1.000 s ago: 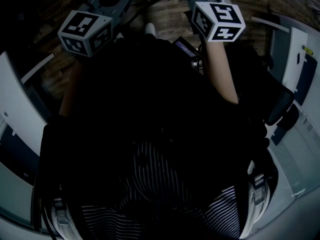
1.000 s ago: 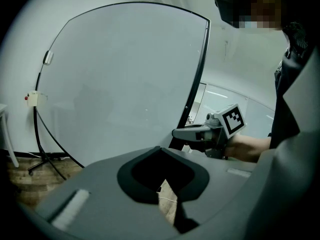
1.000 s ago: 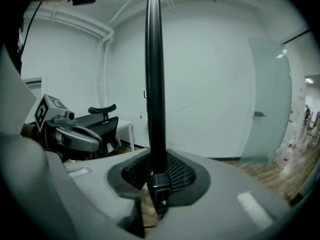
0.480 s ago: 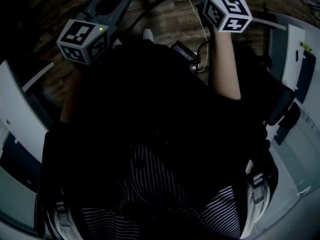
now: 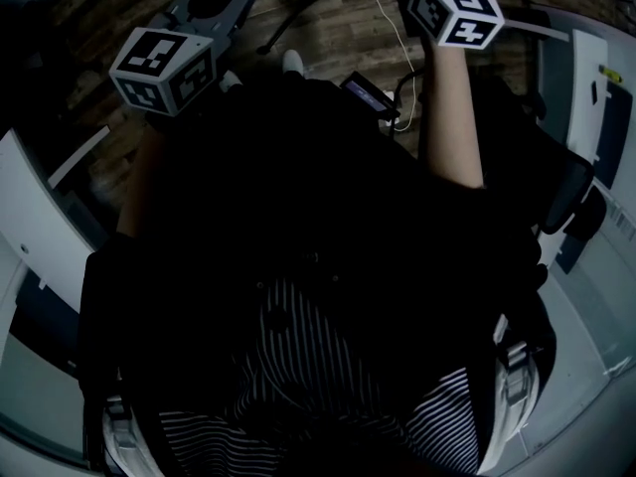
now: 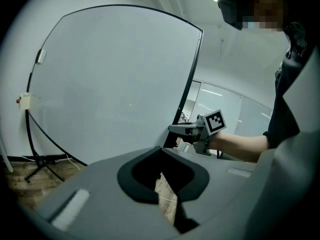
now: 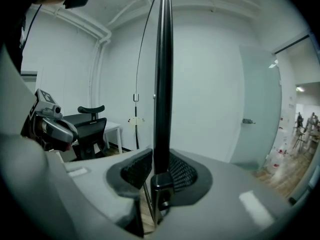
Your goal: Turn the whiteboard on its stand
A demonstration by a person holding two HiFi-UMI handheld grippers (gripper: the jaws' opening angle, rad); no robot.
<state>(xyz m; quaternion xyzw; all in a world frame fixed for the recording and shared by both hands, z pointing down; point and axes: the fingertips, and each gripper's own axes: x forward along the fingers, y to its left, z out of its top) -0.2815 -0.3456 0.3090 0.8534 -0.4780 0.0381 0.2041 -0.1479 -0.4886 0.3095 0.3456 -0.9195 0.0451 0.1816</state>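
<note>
I'm carrying the right gripper farther out. Its jaws, just easing apart, seem still pinched on the whiteboard's frame edge, so the turn is probably underway. My left gripper is hovering empty, slightly parted, facing the upright board.

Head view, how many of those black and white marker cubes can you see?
2. The left cube sits at the upper left and the right cube at the top right, above the bare forearm. Much of the view is dark, but no other cube shows.
</note>
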